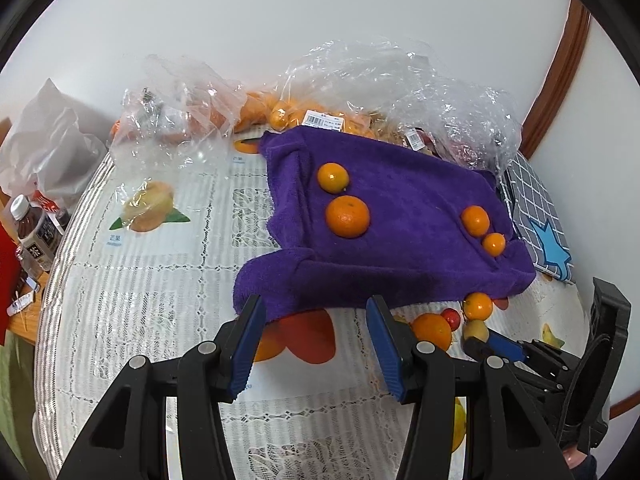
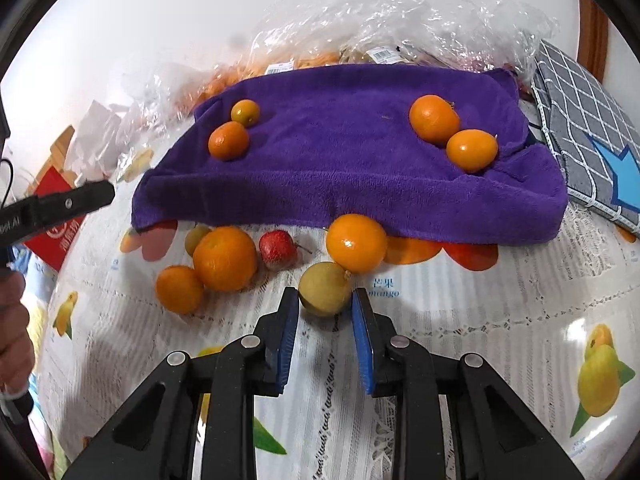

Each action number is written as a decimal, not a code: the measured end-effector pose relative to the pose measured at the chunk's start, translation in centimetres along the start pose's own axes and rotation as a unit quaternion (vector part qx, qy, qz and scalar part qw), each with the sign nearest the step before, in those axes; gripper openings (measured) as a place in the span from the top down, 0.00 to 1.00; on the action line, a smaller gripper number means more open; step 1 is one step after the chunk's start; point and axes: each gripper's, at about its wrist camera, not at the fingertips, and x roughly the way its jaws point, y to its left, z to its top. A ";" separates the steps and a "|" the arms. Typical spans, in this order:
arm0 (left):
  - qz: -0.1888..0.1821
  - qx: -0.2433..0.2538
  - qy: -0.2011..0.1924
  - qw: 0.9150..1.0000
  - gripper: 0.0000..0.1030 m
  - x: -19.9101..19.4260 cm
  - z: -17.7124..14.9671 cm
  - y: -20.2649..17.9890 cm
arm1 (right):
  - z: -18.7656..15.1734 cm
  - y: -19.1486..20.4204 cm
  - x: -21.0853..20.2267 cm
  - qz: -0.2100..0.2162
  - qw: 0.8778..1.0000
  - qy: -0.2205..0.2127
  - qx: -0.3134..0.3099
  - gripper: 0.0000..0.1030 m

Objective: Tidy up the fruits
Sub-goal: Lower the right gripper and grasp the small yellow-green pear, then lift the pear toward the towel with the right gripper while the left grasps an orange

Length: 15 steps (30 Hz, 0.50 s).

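Note:
A purple towel (image 1: 392, 216) (image 2: 344, 152) lies on the table with two pairs of oranges on it: one pair on its left (image 1: 347, 216) (image 2: 228, 140), one on its right (image 1: 475, 220) (image 2: 434, 118). In front of the towel lie loose fruits: oranges (image 2: 225, 258) (image 2: 356, 242), a red fruit (image 2: 278, 249) and a yellow-green fruit (image 2: 325, 288) (image 1: 475, 330). My right gripper (image 2: 325, 300) is open, its fingertips on either side of the yellow-green fruit. My left gripper (image 1: 316, 312) is open and empty at the towel's near edge.
Clear plastic bags (image 1: 360, 80) with more oranges sit behind the towel. A grey checked cloth (image 2: 592, 128) lies right of the towel. A bottle (image 1: 34, 232) and a white bag (image 1: 48, 148) stand at the table's left edge. The tablecloth (image 1: 160, 280) has printed fruit pictures.

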 end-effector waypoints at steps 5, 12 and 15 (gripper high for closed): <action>-0.007 0.002 0.006 1.000 0.51 0.3 -0.2 -0.3 | 0.0 0.0 -0.1 0.003 1.000 -0.008 0.002 0.74; -0.042 0.020 0.028 0.999 0.51 2.0 -1.2 -3.0 | -0.8 -0.8 -2.5 -0.005 1.000 -0.019 -0.012 0.74; -0.053 0.038 0.048 0.997 0.51 3.1 -2.0 -4.7 | -1.5 -1.6 -3.0 -0.017 1.000 -0.013 -0.015 0.74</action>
